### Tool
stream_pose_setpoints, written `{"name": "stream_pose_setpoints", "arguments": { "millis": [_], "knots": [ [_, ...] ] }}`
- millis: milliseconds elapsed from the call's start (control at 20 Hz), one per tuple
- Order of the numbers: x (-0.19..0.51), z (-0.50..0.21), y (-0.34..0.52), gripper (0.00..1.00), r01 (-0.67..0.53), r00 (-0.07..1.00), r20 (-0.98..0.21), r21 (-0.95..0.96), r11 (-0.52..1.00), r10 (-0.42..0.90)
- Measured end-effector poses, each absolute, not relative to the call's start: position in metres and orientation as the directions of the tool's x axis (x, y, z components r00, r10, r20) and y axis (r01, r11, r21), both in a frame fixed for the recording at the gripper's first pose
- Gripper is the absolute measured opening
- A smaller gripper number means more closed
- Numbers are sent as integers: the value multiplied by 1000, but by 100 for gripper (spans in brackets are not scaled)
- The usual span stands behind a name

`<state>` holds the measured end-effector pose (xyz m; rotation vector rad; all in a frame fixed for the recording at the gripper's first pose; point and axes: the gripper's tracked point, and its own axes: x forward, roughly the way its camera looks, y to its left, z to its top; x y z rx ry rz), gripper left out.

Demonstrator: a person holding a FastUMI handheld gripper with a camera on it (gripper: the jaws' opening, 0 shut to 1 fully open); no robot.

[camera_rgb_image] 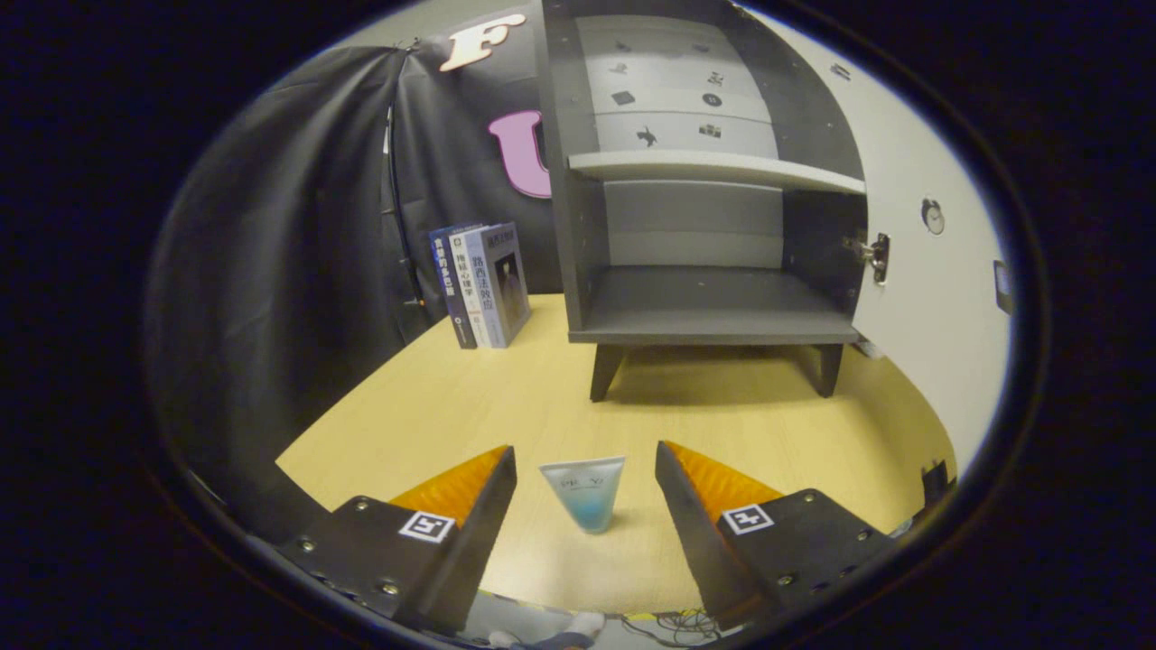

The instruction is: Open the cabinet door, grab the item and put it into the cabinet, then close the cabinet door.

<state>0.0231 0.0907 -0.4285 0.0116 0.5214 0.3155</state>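
Gripper (585,460) wide open, holding nothing | tube (585,492) stands cap-down on the bench (470,397), lower centre, between the fingertips, long axis upright | cabinet (704,307) beyond, upper centre, door (930,298) already open at right

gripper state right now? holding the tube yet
gripper: open, holding nothing; the tube stands between its fingers, touched by neither.
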Motion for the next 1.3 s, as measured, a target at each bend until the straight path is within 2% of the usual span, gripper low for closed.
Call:
{"name": "stream_pose_setpoints", "arguments": {
  "millis": [350,400,500,700,950,1300],
  "knots": [
    [36,-478,100,90,-308,787,-537,87,948,305],
    [37,-479,98,77,-306,789,-536,82,948,301],
    [37,-477,99,57,-314,787,-536,81,946,307],
    [39,-474,100,54,-316,777,-545,94,944,315],
    [45,-402,88,54,-291,813,-490,125,948,314],
    [121,-214,57,53,-270,928,-255,41,962,271]
  ]
}}
